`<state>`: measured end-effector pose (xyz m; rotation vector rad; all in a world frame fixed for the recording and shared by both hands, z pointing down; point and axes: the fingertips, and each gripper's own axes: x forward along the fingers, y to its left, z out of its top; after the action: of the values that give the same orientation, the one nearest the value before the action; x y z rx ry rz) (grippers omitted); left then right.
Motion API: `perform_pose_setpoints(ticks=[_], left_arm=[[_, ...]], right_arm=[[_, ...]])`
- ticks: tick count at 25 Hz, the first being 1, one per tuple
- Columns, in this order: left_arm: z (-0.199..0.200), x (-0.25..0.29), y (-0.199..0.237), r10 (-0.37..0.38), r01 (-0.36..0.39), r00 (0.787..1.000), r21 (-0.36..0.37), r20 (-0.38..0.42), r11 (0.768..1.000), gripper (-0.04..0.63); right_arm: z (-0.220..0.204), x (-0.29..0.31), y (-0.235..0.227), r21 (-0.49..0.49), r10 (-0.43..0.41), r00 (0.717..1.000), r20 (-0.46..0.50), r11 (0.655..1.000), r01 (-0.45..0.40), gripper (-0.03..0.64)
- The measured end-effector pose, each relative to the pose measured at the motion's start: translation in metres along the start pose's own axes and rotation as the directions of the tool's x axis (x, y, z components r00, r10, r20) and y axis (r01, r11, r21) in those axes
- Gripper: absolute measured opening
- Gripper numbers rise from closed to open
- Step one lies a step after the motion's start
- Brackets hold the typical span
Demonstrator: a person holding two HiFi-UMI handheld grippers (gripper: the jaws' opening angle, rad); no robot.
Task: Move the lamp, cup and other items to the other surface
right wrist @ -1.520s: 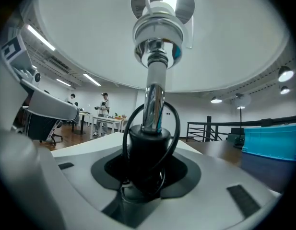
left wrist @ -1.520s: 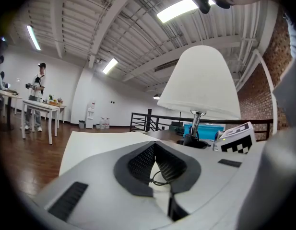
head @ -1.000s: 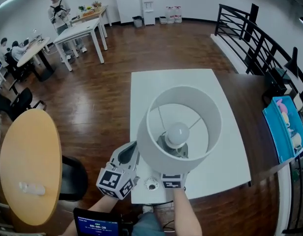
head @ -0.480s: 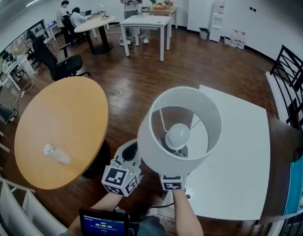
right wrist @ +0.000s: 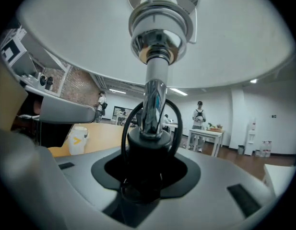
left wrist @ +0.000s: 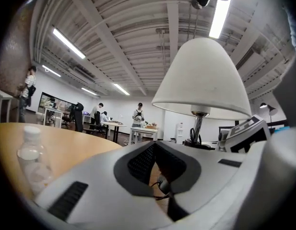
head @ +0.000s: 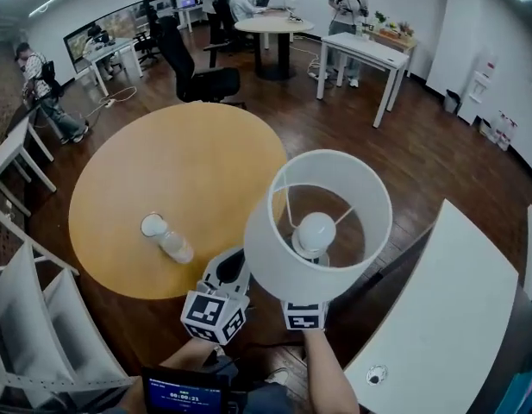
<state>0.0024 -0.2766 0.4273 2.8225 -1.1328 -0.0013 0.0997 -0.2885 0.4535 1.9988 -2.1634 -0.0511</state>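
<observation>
A lamp with a white shade hangs upright in the air. My right gripper is shut on its black base, and a black cord loops round the chrome stem. In the head view only this gripper's marker cube shows below the shade. Just left of it is my left gripper. Its jaws stand close together on a small grey piece with thin wires, apparently part of the lamp's cord. Ahead lies a round wooden table, with a white cup and a clear bottle on it.
A white table with one small round object lies at the lower right. A black office chair stands behind the round table, a white rack at the lower left. People sit and stand at desks along the far wall.
The view has swung from the white table to the round wooden table, which now lies ahead. Both grippers and the lamp have travelled along, keeping their places relative to each other.
</observation>
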Motion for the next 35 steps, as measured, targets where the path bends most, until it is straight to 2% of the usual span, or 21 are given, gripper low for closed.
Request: perform_pose_setpoints(ticks=[6,11,20,28,35], left_arm=[[-0.011,-0.034,0.078,0.116,-0.116,0.993,0.032,-0.009,0.993,0.006],[-0.023,-0.046,0.114,0.16,-0.159,0.987,0.033,-0.003,0.987,0.006],[-0.046,-0.053,0.13,0.199,-0.198,0.98,0.032,-0.023,0.98,0.006],[-0.057,-0.053,0.138,0.221,-0.22,0.975,0.035,-0.025,0.975,0.006],[-0.053,-0.055,0.132,0.222,-0.221,0.974,0.031,-0.035,0.975,0.006]], right_arm=[[-0.003,0.076,0.073,-0.008,0.131,0.991,-0.007,0.991,-0.131,0.158],[-0.012,0.122,0.115,0.001,0.206,0.978,-0.028,0.979,-0.206,0.158],[-0.034,0.172,0.151,-0.024,0.288,0.955,-0.076,0.957,-0.29,0.158],[-0.033,0.18,0.152,-0.023,0.277,0.961,0.007,0.961,-0.276,0.169],[-0.03,0.174,0.151,-0.011,0.289,0.956,0.056,0.957,-0.289,0.216]])
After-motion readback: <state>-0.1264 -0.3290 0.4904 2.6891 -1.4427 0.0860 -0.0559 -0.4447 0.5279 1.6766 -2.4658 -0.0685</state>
